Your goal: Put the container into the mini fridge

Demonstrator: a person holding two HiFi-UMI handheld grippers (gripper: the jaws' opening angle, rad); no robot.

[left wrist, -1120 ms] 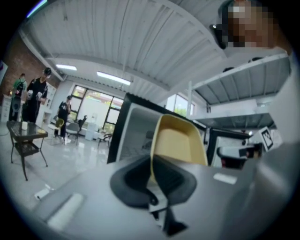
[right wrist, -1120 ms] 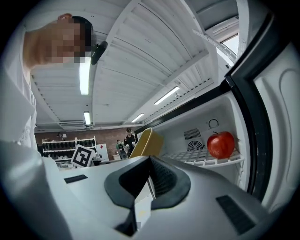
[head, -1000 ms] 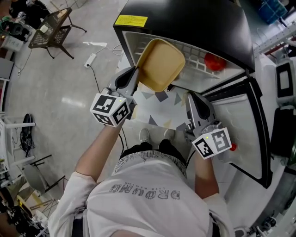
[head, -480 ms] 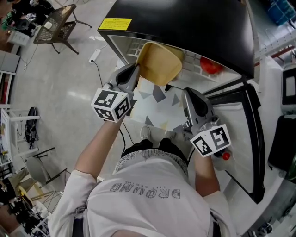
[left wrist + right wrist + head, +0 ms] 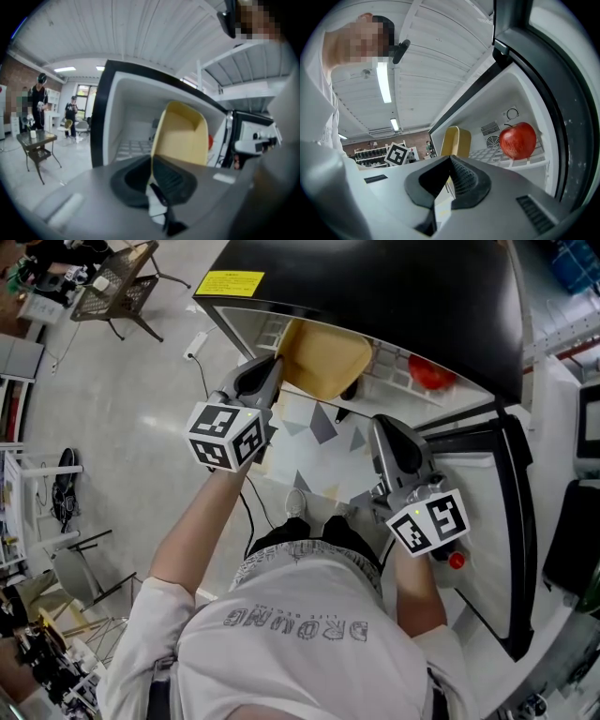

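Note:
A yellow container hangs tilted at the mouth of the black mini fridge, its far end under the fridge's top edge. My left gripper is shut on its near rim. In the left gripper view the container rises straight from the left gripper, in front of the white fridge interior. My right gripper hovers lower right of the container, shut with nothing held. The right gripper points into the fridge, with the container to its left.
A red apple sits on the fridge's wire shelf. The fridge door stands open to the right, with a small red item in it. A patterned mat lies before the fridge. A power strip lies on the floor at left.
The left gripper has carried the container forward, so more of it lies under the fridge's top edge. The right gripper has hardly moved.

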